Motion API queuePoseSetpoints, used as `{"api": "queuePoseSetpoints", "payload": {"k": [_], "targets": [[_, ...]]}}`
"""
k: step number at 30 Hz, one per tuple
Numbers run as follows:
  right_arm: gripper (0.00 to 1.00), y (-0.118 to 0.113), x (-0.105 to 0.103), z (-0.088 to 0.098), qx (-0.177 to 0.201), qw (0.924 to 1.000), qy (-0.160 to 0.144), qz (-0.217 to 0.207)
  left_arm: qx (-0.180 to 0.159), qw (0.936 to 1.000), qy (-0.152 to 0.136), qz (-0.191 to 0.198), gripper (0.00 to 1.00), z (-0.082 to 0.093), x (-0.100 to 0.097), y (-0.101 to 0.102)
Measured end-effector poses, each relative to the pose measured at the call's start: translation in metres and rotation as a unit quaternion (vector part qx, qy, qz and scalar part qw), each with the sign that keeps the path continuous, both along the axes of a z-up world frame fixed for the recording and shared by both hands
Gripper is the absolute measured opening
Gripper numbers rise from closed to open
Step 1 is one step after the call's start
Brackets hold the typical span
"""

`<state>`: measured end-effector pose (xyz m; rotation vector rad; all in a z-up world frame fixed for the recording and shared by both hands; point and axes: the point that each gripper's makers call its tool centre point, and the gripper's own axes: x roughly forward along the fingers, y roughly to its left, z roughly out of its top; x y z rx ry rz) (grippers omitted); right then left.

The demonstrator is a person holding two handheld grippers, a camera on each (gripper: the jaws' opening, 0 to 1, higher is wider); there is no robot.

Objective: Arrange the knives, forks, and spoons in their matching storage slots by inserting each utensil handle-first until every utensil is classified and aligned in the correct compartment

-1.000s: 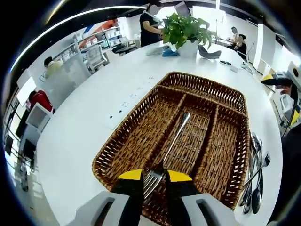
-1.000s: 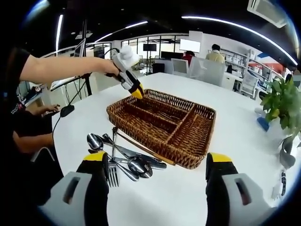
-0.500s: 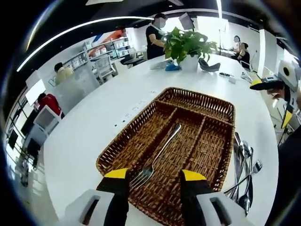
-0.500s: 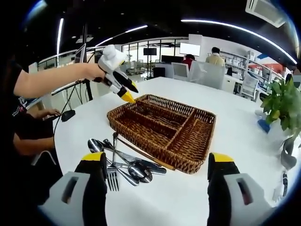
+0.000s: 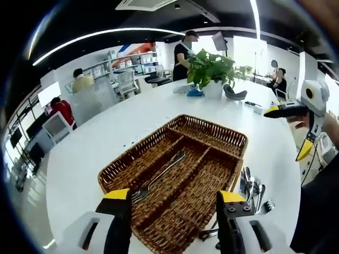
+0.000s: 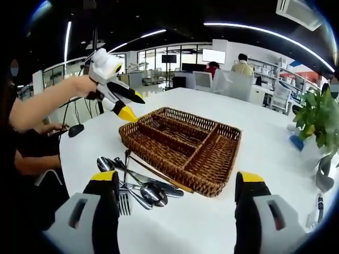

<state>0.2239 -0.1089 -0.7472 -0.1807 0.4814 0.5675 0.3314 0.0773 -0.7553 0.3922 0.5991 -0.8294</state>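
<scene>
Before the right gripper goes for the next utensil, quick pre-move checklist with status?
1. Left gripper clear of the wicker tray: ok, it is up off the tray's far end.
2. Left jaws empty: ok, open, nothing between them.
3. Fork placed: ok, it lies along the middle compartment. Handle-first entry: cannot tell.
4. Right gripper ready: ok, jaws open and empty.
5. Pile of utensils reachable: ok, it lies on the table beside the tray's near side, ahead of the right jaws.
6. A single item free to grab: not ok, spoons and forks overlap.
</scene>
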Motion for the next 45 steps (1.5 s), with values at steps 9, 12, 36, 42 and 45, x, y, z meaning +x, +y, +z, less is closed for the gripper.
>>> {"api": "queuePoseSetpoints", "payload": {"k": [9,12,36,42,45], "targets": [[0.95,-0.004,0.003,-0.001,0.003,1.0,0.001,-0.003,-0.043,0.9977,-0.045,0.024,0.77,0.015,-0.022,0.001],[0.95,-0.004,0.004,0.0,0.004,1.0,0.0,-0.003,-0.058,0.9962,-0.055,0.033,0.77,0.02,-0.029,0.005],[0.99,0.0,0.004,0.007,0.02,0.9997,-0.013,0.009,-0.126,0.9885,-0.032,0.077,1.0,0.005,-0.103,0.023],[0.99,-0.001,0.002,0.006,0.016,0.9998,-0.012,0.008,-0.118,0.9883,-0.029,0.092,1.0,0.003,-0.114,0.036],[0.99,-0.001,0.0,0.007,0.012,0.9998,-0.014,0.009,-0.127,0.9861,-0.031,0.102,1.0,0.006,-0.117,0.04]]}}
